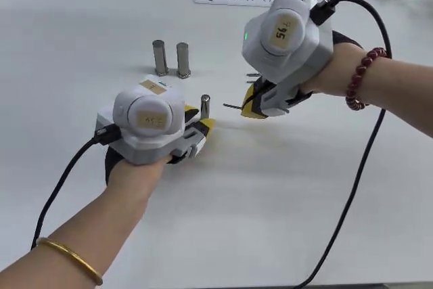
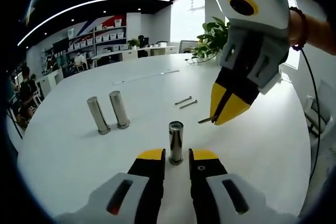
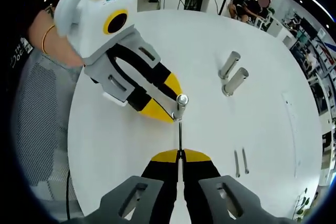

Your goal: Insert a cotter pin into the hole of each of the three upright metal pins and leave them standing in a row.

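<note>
Right gripper (image 3: 180, 155) pinches cotter pin (image 3: 180, 137); left gripper (image 2: 177, 157) clamps metal pin (image 2: 176, 139); white table (image 1: 270, 201), office shelves (image 2: 100, 34) behind.

Glossy metal pins (image 2: 176, 141); matt table (image 1: 270, 187)

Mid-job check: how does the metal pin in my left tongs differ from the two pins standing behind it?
The front pin is clamped near its base by the left tongs; the two rear pins stand free. The right tongs point a cotter pin at the front pin; no tool is at the rear pins. The front pin stands alone; the rear pins stand side by side. All three are upright metal cylinders.
</note>
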Motion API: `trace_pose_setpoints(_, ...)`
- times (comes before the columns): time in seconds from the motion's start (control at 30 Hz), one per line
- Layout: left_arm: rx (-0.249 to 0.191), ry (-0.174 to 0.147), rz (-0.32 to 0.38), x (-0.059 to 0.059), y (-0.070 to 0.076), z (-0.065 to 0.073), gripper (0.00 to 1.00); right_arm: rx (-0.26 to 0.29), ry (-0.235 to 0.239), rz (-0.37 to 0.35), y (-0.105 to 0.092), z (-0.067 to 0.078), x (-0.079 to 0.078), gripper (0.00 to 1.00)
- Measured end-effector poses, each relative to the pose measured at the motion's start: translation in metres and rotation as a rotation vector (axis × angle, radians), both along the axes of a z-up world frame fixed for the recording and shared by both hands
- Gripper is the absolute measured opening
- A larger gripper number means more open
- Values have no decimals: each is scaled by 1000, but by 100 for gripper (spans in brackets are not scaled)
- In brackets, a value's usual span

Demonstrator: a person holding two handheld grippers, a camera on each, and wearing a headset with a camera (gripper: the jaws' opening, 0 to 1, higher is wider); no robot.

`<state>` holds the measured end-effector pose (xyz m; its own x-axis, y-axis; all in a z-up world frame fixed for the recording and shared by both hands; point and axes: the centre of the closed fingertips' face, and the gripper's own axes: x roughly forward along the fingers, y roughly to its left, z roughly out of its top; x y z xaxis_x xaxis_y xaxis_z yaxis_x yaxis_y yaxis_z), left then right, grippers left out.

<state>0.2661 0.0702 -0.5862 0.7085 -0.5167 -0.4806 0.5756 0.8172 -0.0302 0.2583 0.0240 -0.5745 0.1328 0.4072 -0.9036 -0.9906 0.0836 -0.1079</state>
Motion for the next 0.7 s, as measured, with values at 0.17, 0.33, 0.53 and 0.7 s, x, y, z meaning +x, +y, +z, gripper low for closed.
trace_pose_setpoints(0.17,7,-7,-4,3,-3,-1,16,-7,3,28,6,0,1,0)
trace_pose_setpoints(0.33,13,-7,1,5,-2,-3,14,-14,3,42,9,2,0,0)
trace_pose_setpoints(0.53,20,-25,1,8,-3,-1,9,-21,4,49,11,2,2,0)
trace_pose_setpoints(0.7,29,-31,-6,9,-3,-2,8,-27,6,54,12,2,2,0)
